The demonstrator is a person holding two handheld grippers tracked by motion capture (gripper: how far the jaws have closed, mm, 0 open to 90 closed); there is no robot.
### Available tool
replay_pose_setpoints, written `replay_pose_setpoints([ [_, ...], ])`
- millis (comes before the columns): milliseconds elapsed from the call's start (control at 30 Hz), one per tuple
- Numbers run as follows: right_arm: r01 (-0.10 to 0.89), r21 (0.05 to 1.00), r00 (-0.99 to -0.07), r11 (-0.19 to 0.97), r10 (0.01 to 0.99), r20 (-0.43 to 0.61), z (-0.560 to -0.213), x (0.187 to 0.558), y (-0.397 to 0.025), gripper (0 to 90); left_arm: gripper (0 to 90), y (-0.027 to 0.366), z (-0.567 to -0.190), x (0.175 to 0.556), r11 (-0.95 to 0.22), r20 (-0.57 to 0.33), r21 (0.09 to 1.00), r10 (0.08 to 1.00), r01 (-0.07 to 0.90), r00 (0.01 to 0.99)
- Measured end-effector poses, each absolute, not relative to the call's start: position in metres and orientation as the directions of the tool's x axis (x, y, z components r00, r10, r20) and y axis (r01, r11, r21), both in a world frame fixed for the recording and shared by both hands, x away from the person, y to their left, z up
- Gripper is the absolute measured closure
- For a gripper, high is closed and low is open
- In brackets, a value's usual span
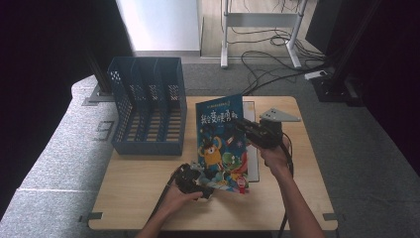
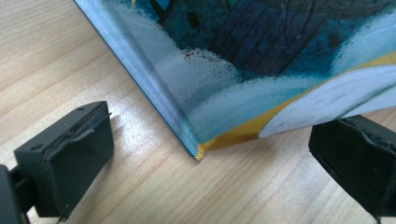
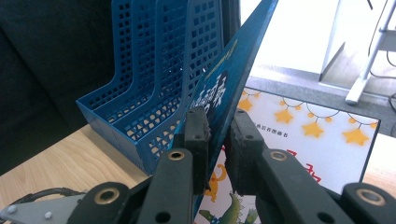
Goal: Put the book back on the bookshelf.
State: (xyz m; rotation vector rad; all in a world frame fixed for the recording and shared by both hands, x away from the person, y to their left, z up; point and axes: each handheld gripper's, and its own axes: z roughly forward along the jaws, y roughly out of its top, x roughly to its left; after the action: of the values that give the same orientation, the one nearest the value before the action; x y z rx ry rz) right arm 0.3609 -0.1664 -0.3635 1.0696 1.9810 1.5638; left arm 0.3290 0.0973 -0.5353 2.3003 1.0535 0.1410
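The right tongs [image 3: 217, 135] pinch the picture book's [image 1: 221, 139] right edge, tilting it up just beside the blue file rack [image 1: 148, 104]. The left tongs [image 2: 205, 158] stand spread around its lower corner on the tabletop [image 1: 138, 198].

Two hand-held grippers worked at the frame's centre.
The black right gripper [image 1: 243, 125], centre right, had jaws pinched nearly together; the black left gripper [image 1: 204, 191], lower centre, had jaws spread wide.
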Motion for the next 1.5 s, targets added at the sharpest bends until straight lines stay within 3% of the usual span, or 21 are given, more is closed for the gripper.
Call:
replay_pose_setpoints([
  [500, 0.303, 0.952, -0.638, 0.049, 0.752, 0.165, -0.373, 0.357, -0.18, 78.8, 1.2, 0.101, -0.536, 0.327, -0.485, -0.166, 0.58, 0.716, 0.655, 0.678],
  [800, 0.292, 0.956, -0.642, 0.043, 0.75, 0.162, -0.375, 0.349, -0.184, 79.0, 0.0, 0.097, -0.538, 0.325, -0.499, -0.122, 0.582, 0.727, 0.642, 0.676],
  [1500, 0.202, 0.974, -0.671, 0.103, 0.739, 0.06, -0.365, 0.342, -0.176, 79.5, 0.0, 0.094, -0.538, 0.345, -0.478, -0.109, 0.579, 0.758, 0.661, 0.643],
])
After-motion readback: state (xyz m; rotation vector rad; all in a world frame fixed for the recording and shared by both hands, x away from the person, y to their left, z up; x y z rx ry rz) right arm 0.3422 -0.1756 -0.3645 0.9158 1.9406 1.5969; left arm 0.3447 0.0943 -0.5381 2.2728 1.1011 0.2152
